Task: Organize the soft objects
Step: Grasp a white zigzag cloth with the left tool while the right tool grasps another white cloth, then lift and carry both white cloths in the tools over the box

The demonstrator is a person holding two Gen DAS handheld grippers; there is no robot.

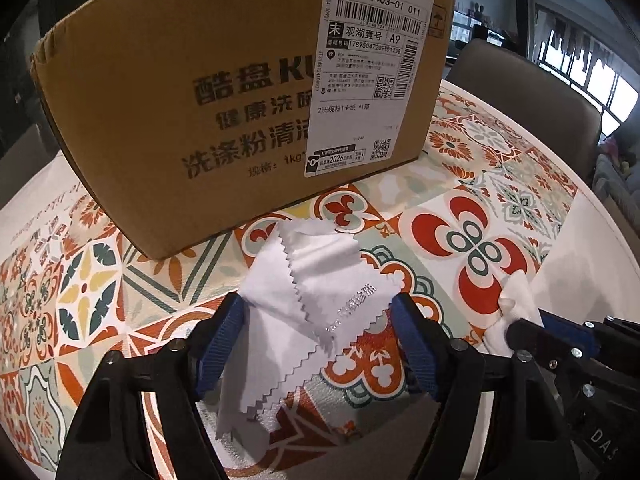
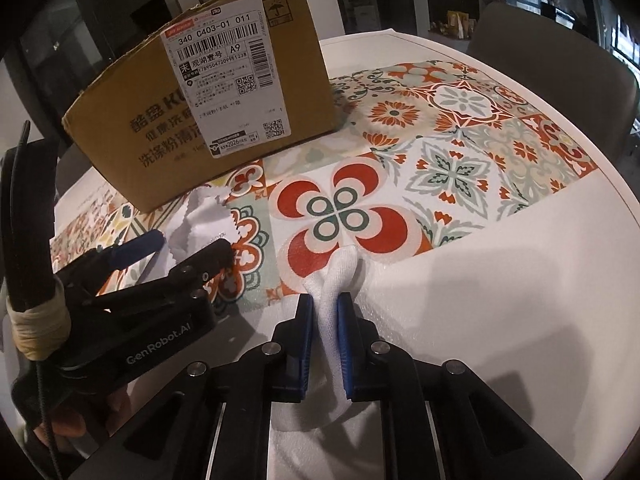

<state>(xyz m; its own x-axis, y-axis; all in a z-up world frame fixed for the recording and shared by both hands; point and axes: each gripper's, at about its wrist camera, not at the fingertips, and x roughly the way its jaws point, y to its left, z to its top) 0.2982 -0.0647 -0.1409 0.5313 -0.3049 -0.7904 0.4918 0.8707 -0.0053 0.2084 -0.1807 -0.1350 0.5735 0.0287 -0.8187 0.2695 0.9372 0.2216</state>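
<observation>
While the right gripper (image 2: 324, 312) pinches a white cloth (image 2: 334, 276), the left gripper (image 1: 320, 312), fingers spread, straddles a wipe (image 1: 316, 280); neither seems in the box (image 1: 180, 100) yet.

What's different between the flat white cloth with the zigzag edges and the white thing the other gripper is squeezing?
The zigzag-edged cloth is thin, smooth and lies loosely folded on the patterned mat, between the open fingers of the left hand-held gripper. The white mesh fabric looks thicker and textured, bunched into a loop and pinched by the right hand-held gripper. The cloth carries silvery print; the mesh shows none. Both are white and soft.
</observation>
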